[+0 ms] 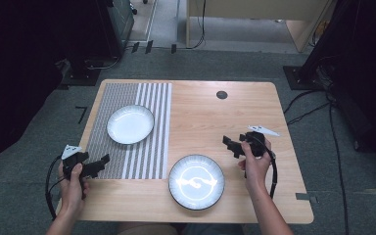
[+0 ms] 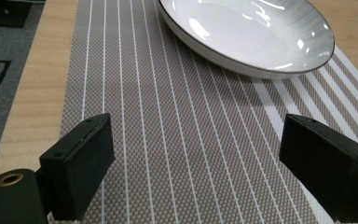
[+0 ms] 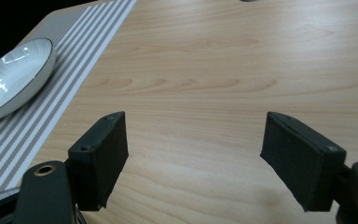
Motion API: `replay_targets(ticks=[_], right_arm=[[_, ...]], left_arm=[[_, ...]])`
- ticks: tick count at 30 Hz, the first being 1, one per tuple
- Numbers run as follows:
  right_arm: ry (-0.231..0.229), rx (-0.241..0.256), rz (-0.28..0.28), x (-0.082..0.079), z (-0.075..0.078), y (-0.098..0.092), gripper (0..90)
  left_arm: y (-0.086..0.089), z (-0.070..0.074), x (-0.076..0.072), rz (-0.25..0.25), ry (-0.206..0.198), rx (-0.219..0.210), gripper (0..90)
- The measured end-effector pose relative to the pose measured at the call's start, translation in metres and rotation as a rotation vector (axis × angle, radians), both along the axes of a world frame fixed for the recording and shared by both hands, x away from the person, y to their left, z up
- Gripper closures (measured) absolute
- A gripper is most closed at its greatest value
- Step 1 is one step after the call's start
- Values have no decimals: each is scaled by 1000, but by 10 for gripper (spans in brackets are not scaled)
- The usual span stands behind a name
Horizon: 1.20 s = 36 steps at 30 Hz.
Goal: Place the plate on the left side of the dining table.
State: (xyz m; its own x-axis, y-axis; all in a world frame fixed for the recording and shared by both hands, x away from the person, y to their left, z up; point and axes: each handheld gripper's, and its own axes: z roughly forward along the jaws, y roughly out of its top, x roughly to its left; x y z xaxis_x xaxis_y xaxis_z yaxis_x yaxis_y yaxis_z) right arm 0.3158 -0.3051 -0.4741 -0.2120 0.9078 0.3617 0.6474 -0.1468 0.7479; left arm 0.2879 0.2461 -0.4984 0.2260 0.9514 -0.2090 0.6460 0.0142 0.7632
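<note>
White plate point(image 1: 130, 124) is sitting on a striped placemat point(image 1: 147, 147); left gripper point(image 1: 101, 162) and right gripper point(image 1: 231, 145) are hovering wide-jawed, seemingly readying grasps.

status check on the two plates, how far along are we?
Early, by the look of it. One plate already sits on the striped placemat. The other plate lies on bare table near the front edge, untouched. The left gripper hovers open over the placemat and the right gripper is open above bare wood, both holding nothing. Left, probably: grasping and placing a plate.
</note>
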Motion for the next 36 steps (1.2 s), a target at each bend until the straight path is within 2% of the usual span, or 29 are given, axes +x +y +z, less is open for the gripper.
replay_targets(ticks=[4,8,20,25,26,28,33,36], right_arm=[[-1,6,-20,-12,-4,-15,225],[5,11,-49,-23,-7,-30,225],[35,3,-133,-57,-25,-77,224],[39,-50,-158,-71,-33,-93,219],[44,-52,-166,-74,-35,-97,217],[47,-76,-177,-80,-37,-103,213],[64,-149,-182,-94,-42,-113,200],[71,-164,-184,-102,-46,-117,196]], left_arm=[[0,-1,-6,-11,3,6,100],[1,-1,-13,-16,-8,30,100],[19,-7,-30,17,-1,44,100],[22,-12,-39,36,-11,103,100],[22,-13,-40,39,-12,103,100],[23,-13,-44,38,-18,109,100],[20,-15,-49,32,-26,177,99],[15,-17,-49,17,-19,210,96]])
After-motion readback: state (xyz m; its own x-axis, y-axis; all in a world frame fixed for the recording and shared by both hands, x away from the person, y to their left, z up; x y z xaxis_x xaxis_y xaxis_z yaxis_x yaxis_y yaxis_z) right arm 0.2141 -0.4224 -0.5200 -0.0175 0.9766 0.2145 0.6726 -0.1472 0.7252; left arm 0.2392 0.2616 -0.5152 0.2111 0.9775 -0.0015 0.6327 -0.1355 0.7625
